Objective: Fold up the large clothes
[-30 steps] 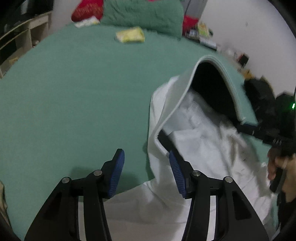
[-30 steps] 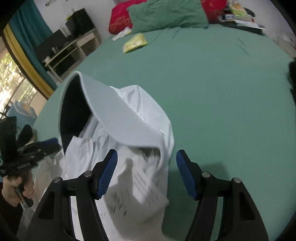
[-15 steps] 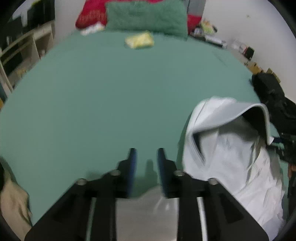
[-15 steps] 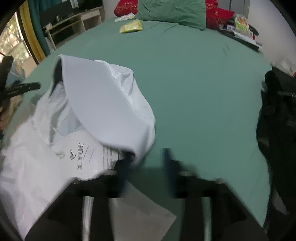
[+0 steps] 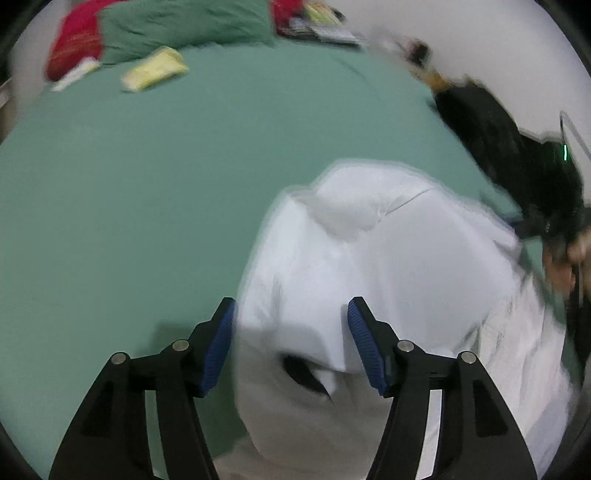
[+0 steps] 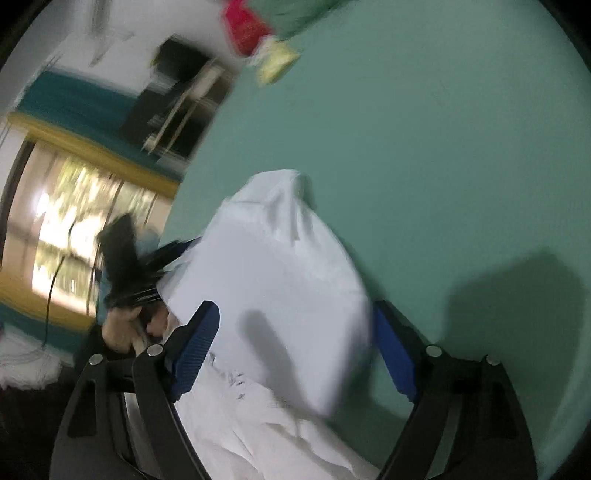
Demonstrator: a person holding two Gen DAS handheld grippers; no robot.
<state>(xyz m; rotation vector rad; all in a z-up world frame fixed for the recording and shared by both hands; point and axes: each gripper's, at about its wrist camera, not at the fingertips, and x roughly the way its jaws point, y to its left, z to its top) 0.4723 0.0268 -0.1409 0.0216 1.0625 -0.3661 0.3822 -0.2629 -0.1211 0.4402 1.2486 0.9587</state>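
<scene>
The big shirt is white. The bed sheet is plain green. At eleven o'clock lie a yellow packet, a red pillow and a green pillow.

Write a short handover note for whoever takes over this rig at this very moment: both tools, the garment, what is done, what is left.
Left tool: open, jaws just widened, white garment between them but not pinched.
Right tool: open, jaws just widened, straddling the garment's folded flap, no grip.
Garment: lies on the green bed near its edge.
Done: one fold laid over.
Left: smooth it, then fold further.
</scene>
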